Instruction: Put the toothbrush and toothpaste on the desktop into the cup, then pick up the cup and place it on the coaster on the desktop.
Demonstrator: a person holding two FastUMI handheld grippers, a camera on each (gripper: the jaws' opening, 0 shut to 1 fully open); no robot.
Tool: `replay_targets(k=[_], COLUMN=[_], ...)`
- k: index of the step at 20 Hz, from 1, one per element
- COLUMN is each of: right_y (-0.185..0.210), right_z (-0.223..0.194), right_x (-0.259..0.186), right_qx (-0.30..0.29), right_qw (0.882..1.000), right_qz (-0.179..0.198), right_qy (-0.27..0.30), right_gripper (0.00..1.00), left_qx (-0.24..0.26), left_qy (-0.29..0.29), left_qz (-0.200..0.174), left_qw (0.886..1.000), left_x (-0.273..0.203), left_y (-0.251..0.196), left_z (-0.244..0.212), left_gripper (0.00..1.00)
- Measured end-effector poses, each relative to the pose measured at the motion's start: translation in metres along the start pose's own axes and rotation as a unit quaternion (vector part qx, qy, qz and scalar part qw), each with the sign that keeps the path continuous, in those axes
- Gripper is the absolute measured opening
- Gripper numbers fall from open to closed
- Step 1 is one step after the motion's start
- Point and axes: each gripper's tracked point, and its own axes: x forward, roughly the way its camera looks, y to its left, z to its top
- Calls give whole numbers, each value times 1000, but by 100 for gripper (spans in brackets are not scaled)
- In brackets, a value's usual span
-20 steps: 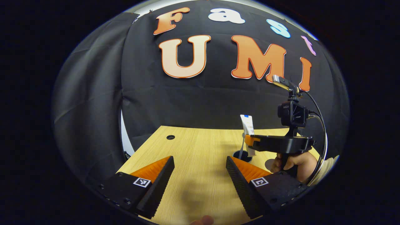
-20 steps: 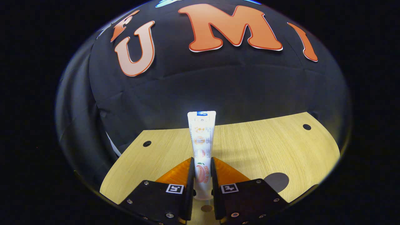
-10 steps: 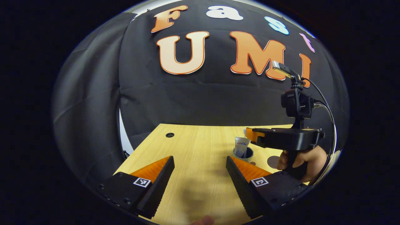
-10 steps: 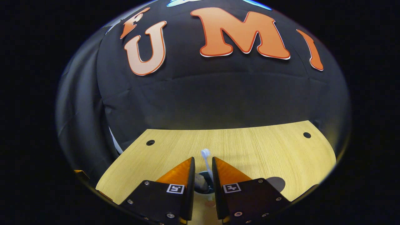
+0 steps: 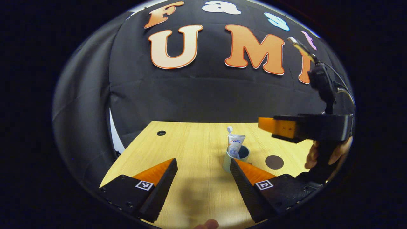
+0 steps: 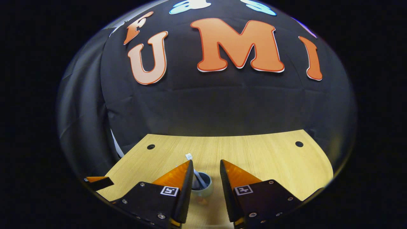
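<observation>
We are working over the pale wood-grain bench (image 5: 190, 149), holding the left tongs (image 5: 203, 178) wide and empty near the small pale-blue round cup (image 5: 236, 158), which we judge ready for lifting. The right tongs (image 6: 205, 181) are hovering above it, narrowly parted, gripping nothing. The cup is holding the white toothpaste tube (image 5: 235, 145) and white toothbrush (image 6: 194, 167), beside the dark round coaster (image 5: 274, 162).

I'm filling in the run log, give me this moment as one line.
stage: cup loaded | toothpaste and toothbrush in cup | right hand-held gripper open above cup | left hand-held gripper open | coaster bare
</observation>
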Motion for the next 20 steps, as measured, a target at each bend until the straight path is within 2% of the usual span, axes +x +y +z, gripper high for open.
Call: replay_targets(k=[3, 8, 10, 12, 17, 20], right_y=[-22, -55, -67, -80, -115, -142], right_z=[17, 42, 49, 50, 52, 48], right_x=[-27, -76, -94, -112, -151, -173], right_qx=[-1, -22, -20, -17, -40, -46], right_qw=[1000, 997, 997, 996, 993, 991], right_qz=[-22, -45, -54, -63, -82, -98], right_qy=[-19, -52, -60, -64, -76, -77], right_gripper=[57, 75, 81, 85, 90, 92], left_qx=[-2, 17, 9, -4, -18, -33], left_qy=[35, 76, 97, 121, 192, 238], left_qz=[-11, -38, -45, -47, -23, -20], left_qw=[999, 996, 994, 992, 981, 970], left_x=[21, 57, 62, 70, 94, 106], left_y=[-15, -47, -62, -75, -100, -118], left_z=[-14, -28, -32, -36, -48, -53], left_gripper=[100, 100, 100, 100, 97, 98])
